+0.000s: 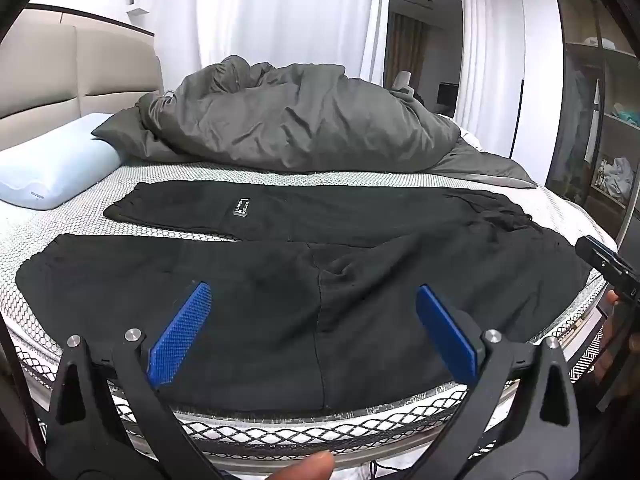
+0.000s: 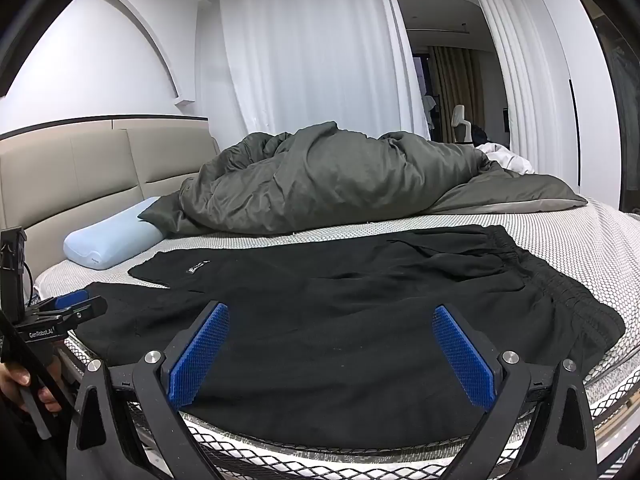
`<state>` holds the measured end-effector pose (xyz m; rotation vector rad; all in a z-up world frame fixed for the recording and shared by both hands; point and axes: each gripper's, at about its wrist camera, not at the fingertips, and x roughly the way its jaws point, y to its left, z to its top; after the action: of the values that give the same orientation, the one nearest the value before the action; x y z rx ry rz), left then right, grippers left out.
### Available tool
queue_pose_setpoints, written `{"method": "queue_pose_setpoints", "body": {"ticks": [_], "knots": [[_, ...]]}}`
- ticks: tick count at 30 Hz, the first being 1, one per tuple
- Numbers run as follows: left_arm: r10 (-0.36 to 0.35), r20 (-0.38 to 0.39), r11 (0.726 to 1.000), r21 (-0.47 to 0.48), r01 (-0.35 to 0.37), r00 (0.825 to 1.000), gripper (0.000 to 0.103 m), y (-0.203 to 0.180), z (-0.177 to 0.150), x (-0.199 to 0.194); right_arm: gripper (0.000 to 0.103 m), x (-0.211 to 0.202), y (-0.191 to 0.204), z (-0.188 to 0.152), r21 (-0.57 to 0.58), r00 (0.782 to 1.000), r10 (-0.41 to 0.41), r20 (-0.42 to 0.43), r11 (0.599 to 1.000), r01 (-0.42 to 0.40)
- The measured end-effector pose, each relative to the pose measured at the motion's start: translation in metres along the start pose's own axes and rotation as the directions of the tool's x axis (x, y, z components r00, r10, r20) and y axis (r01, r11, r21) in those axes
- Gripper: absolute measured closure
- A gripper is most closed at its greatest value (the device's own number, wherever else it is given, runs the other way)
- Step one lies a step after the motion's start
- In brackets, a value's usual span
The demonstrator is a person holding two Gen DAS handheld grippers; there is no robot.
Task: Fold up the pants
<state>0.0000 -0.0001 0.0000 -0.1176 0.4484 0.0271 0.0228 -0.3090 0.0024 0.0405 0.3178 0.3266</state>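
Looking through the left wrist camera first: the pants (image 1: 304, 280) are spread flat across the near side of the bed (image 1: 360, 178), legs running off to the left, waistband end to the right. The left gripper (image 1: 312, 308) hangs over the near leg with its blue pads (image 1: 180, 336) spread wide, nothing between them and not touching the cloth as far as I can tell. A grey duvet (image 1: 288, 120) is heaped behind, and a pale pillow (image 1: 56, 172) sits far left.

Right wrist camera: same pants (image 2: 340, 320), with the elastic waistband (image 2: 560, 280) bunched at the right. The right gripper (image 2: 332, 344) is also gaping wide and empty, hovering over the seat area near the bed edge. The left gripper (image 2: 70, 300) pokes in at the left edge.

So I'd say we're at the very start, nothing folded yet. The next move probably needs both grippers down on the near edge, pinching one layer cleanly, then carrying that leg over onto the far one.
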Motion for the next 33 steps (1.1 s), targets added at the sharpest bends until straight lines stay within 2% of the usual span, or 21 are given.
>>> {"method": "queue_pose_setpoints", "body": {"ticks": [33], "knots": [[-0.001, 0.000, 1.000, 0.000, 0.001, 1.000, 0.001, 0.0003, 0.0002, 0.0000, 0.000, -0.0016, 0.0035, -0.0011, -0.002, 1.000, 0.001, 0.002, 1.000, -0.001]]}}
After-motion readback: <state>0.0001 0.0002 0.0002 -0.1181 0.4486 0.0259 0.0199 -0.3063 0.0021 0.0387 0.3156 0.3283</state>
